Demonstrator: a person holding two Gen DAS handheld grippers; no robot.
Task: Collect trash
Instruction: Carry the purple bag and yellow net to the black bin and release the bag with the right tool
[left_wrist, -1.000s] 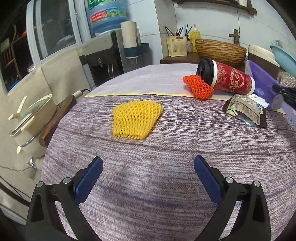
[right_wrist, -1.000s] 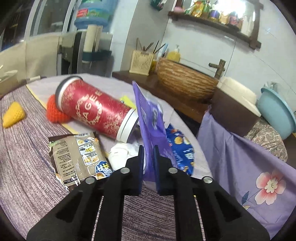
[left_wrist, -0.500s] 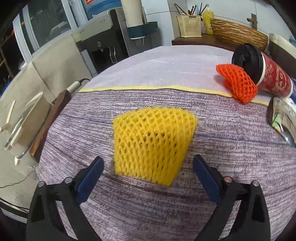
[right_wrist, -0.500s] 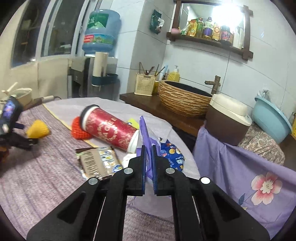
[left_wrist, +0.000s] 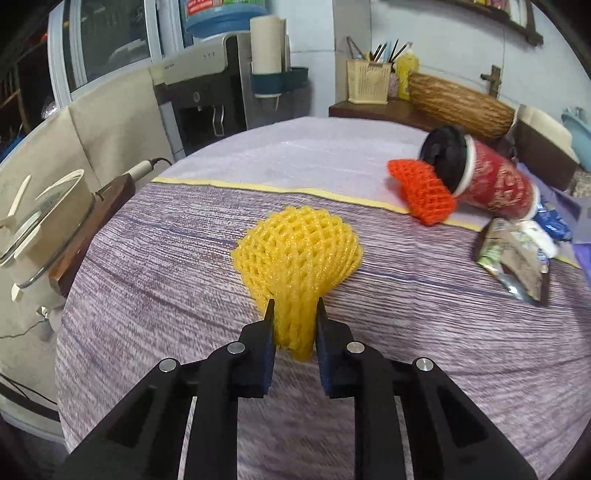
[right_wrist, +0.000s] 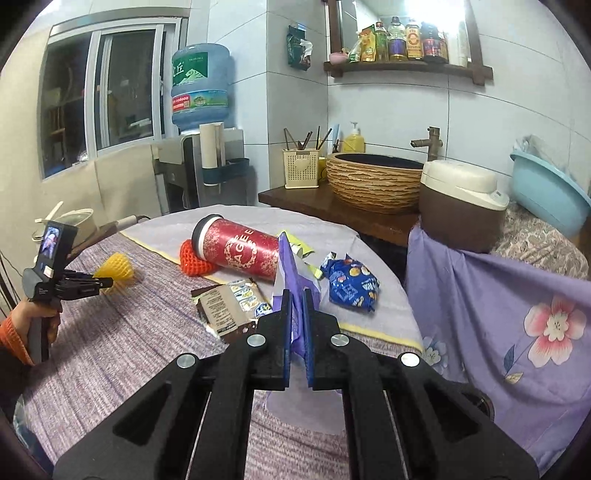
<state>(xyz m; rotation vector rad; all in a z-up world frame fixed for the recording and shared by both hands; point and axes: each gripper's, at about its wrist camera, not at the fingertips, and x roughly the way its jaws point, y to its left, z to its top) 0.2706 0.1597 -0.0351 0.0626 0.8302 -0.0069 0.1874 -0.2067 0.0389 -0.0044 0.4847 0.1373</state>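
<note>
- Yellow foam net (left_wrist: 299, 251): near end pinched narrow between the pads of the left hand-held gripper (left_wrist: 294, 321), far end bulging round.
- Orange foam net (left_wrist: 421, 192): lying on the surface (left_wrist: 184, 295), touching the lid end of the cup.
- Red paper cup (right_wrist: 240, 251): black-lidded, on its side.
- Brown wrapper (right_wrist: 229, 306): flat, near the cup.
- Blue snack packet (right_wrist: 354, 284): crumpled.
- Purple bag (right_wrist: 291, 280): edge upright, clamped in the right hand-held gripper (right_wrist: 296, 306).

Spongy yellow foam netting (left_wrist: 299, 251), coarse woven purple tablecloth (left_wrist: 155, 295), glossy red paper cup (left_wrist: 495, 184)
</note>
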